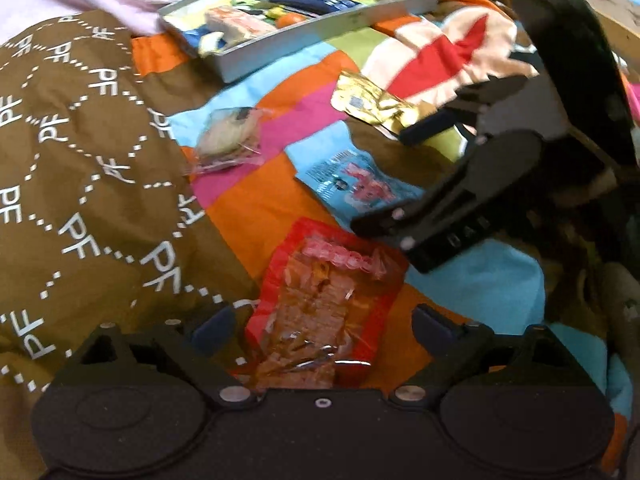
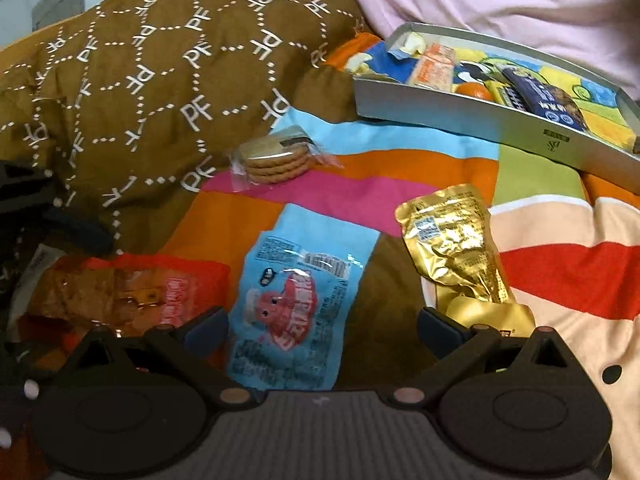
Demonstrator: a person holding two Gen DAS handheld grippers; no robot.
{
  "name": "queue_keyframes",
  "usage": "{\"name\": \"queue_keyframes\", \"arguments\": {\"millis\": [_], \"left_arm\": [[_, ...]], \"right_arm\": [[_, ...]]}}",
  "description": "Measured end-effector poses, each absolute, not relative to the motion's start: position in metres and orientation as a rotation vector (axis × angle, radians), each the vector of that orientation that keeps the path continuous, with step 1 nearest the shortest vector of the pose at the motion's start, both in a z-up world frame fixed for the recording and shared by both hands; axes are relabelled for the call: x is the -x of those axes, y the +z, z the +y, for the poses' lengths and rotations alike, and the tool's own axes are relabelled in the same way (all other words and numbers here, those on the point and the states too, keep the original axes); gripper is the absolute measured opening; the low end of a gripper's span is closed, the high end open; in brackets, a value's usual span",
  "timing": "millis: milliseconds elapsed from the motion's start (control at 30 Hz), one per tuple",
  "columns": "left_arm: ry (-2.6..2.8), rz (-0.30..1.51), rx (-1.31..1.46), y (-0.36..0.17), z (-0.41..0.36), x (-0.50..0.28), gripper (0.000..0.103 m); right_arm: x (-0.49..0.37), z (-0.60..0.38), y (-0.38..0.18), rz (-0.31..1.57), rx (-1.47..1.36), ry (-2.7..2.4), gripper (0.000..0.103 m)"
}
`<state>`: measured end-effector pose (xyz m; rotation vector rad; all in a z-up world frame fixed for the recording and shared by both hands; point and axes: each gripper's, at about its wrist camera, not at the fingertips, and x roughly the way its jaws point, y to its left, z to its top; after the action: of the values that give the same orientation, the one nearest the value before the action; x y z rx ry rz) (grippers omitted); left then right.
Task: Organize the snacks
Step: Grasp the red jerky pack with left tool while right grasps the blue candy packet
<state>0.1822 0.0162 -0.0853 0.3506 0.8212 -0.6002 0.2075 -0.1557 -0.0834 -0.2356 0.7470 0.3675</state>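
Four loose snacks lie on the patchwork bedspread point(image 2: 400, 164), with the grey tray point(image 2: 480, 120) beyond already part filled. The left gripper point(image 1: 320, 320) hovers with its fingers spread wide either side of the red packet point(image 1: 320, 304), not pressing it. The right gripper point(image 2: 320, 324) stands equally open over the blue packet point(image 2: 296, 304), the gold pouch point(image 2: 452, 252) just beside it. Both packets look light, crinkly and slippery, the contents probably brittle; I'd pinch across the flat middle, gently. The wrapped biscuits point(image 2: 272, 156) sit farther off.
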Motion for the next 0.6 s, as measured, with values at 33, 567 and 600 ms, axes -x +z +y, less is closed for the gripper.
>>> {"name": "queue_keyframes", "arguments": {"millis": [33, 567, 600], "left_arm": [[-0.606, 0.819, -0.361, -0.0863, 0.015, -0.1817, 0.095], [-0.566, 0.842, -0.338, -0.0883, 0.0185, -0.1859, 0.069], [-0.561, 0.846, -0.331, -0.0882, 0.0192, -0.1867, 0.068]], "right_arm": [[-0.2075, -0.1552, -0.0836, 0.747, 0.239, 0.368, 0.103], [-0.2036, -0.1511, -0.085, 0.774, 0.265, 0.424, 0.068], [-0.2041, -0.1522, -0.0841, 0.783, 0.265, 0.425, 0.068]]}}
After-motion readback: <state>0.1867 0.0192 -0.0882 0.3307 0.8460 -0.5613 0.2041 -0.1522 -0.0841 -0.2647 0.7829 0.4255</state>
